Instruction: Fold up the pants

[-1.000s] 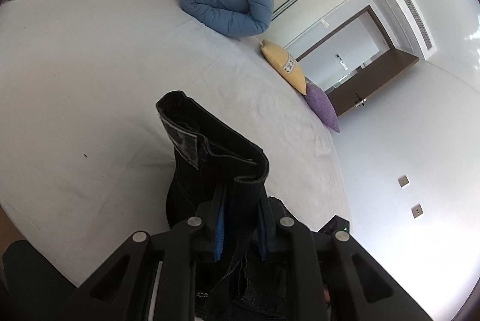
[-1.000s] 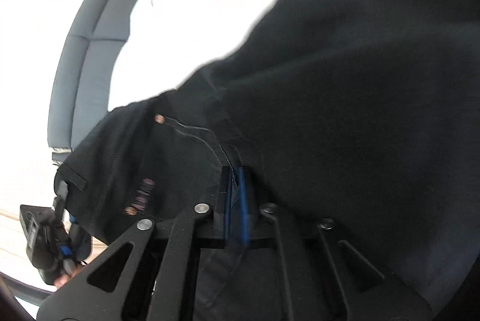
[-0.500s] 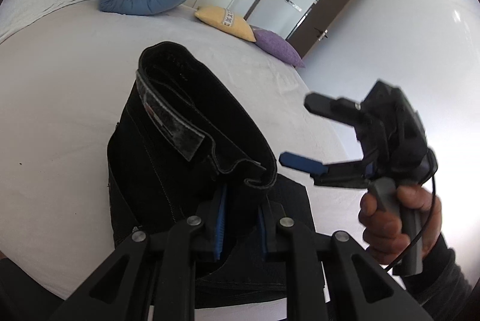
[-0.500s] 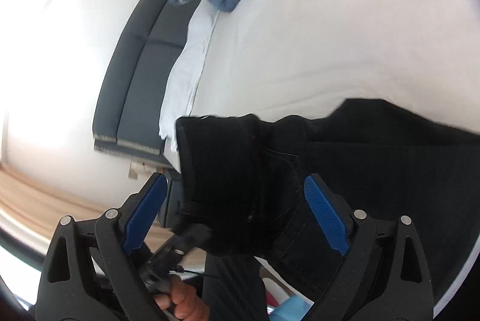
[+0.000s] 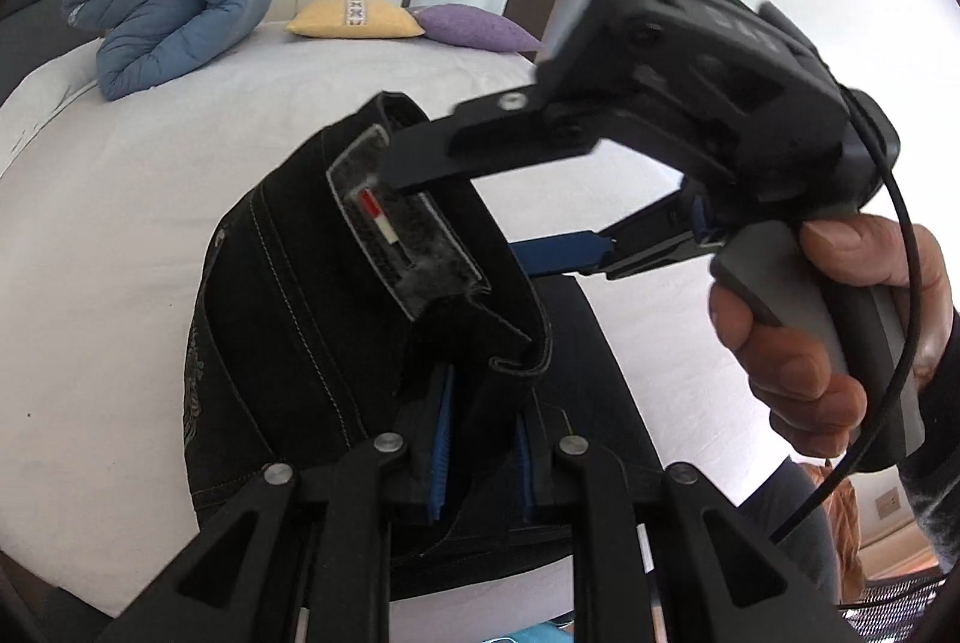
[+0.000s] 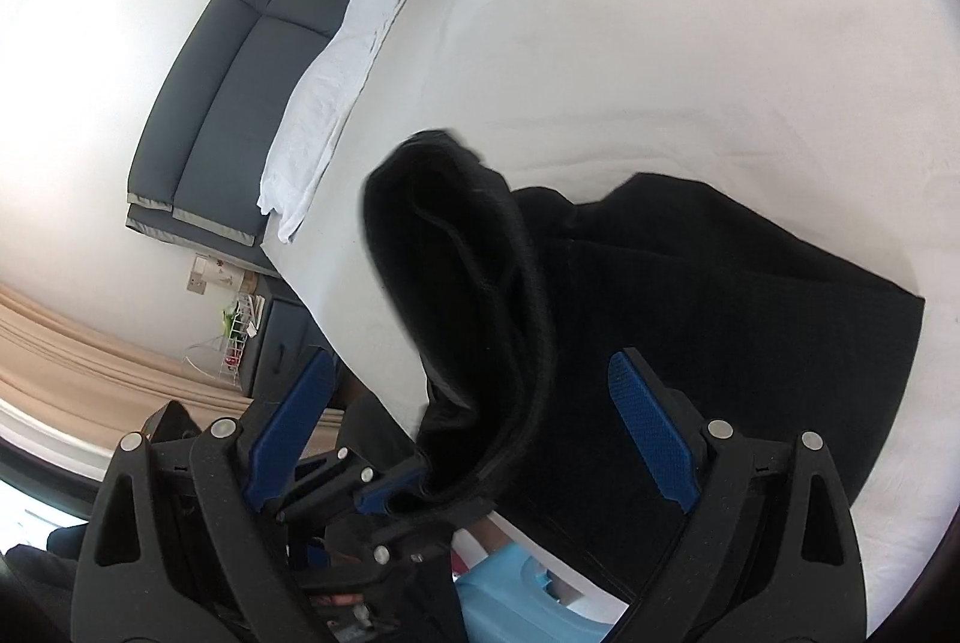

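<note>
Black pants (image 5: 312,319) lie partly folded on the white bed (image 5: 120,199). My left gripper (image 5: 480,439) is shut on a bunched piece of the waistband, which stands up above the pads and shows its inner label (image 5: 396,235). A hand holds my right gripper (image 5: 456,217) at the right of the left wrist view, open, with one finger on each side of the raised waistband. In the right wrist view the right gripper (image 6: 471,361) stands wide, and the raised fold (image 6: 474,295) rises between its blue pads (image 6: 654,433) without touching them. The left gripper (image 6: 390,499) grips that fold from below.
A rolled blue duvet (image 5: 168,12), a yellow pillow (image 5: 354,21) and a purple pillow (image 5: 474,27) lie at the far side of the bed. A grey headboard (image 6: 240,72) and a nightstand (image 6: 282,337) stand beyond the bed's edge. A light blue object (image 6: 510,601) sits below the pants.
The right gripper opened, let go of the pants and rose. The left gripper rolled and carried the waistband sideways, so the right gripper now straddles the raised fold.
</note>
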`<state>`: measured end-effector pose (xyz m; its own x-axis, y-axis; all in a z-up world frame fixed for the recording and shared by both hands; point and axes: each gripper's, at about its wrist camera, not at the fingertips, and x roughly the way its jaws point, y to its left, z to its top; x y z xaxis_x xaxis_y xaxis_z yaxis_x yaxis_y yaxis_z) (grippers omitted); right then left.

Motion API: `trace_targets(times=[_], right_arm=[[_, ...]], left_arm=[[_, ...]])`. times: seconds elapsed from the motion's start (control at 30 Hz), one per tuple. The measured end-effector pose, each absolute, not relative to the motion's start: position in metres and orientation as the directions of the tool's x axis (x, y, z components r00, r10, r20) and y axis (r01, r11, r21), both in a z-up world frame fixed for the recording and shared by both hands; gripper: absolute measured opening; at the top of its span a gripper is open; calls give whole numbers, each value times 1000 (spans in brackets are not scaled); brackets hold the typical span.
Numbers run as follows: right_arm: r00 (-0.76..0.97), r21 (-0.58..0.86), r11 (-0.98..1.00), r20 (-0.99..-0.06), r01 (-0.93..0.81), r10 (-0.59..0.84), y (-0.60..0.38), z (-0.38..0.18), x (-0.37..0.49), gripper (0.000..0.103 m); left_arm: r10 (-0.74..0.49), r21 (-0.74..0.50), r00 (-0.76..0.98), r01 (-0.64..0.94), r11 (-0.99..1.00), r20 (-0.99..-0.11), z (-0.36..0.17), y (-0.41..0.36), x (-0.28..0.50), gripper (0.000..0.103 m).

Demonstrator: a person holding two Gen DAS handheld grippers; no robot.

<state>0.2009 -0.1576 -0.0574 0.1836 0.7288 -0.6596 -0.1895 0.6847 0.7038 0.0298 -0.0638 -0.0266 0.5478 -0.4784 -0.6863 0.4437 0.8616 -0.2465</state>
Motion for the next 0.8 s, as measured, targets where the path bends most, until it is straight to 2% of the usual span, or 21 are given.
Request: trace_targets(times=[0.13, 0.17, 0.2, 0.27, 0.3, 0.33, 0.4, 0.57, 0.8], right_arm=[[236, 648, 727, -688, -225, 686, -177, -57, 186, 90], [237, 640, 735, -696, -224, 678, -181, -60, 183, 80], [237, 629, 748, -709, -213, 664, -186, -66, 180, 73], [228, 626, 763, -729, -161, 646, -199, -86, 178, 44], [224, 637, 759, -726, -137, 650, -206, -95, 177, 39], [227, 649, 754, -723, -100, 652, -214, -106, 177, 26], [233, 675, 736, -708, -52, 667, -224, -124, 176, 16], [292, 659, 748, -703, -72, 648, -225, -138, 172, 10], [386, 679, 733, -666, -39, 638, -263, -130, 148, 9]], left_arm=[[-506, -231, 504, 511, 828, -700, -32, -93, 25, 18], [-506, -228, 496, 517, 825, -705, -35, -98, 27, 18], [-505, -228, 487, 520, 823, -713, -38, -102, 28, 18], [-500, -233, 467, 517, 823, -729, -48, -108, 33, 18], [-497, -233, 464, 515, 825, -733, -49, -109, 35, 18], [-492, -230, 460, 513, 827, -739, -52, -110, 36, 18], [-485, -223, 455, 515, 828, -747, -54, -110, 36, 18], [-489, -220, 441, 532, 818, -753, -55, -124, 33, 18], [-530, -221, 419, 591, 776, -737, -47, -140, 30, 18]])
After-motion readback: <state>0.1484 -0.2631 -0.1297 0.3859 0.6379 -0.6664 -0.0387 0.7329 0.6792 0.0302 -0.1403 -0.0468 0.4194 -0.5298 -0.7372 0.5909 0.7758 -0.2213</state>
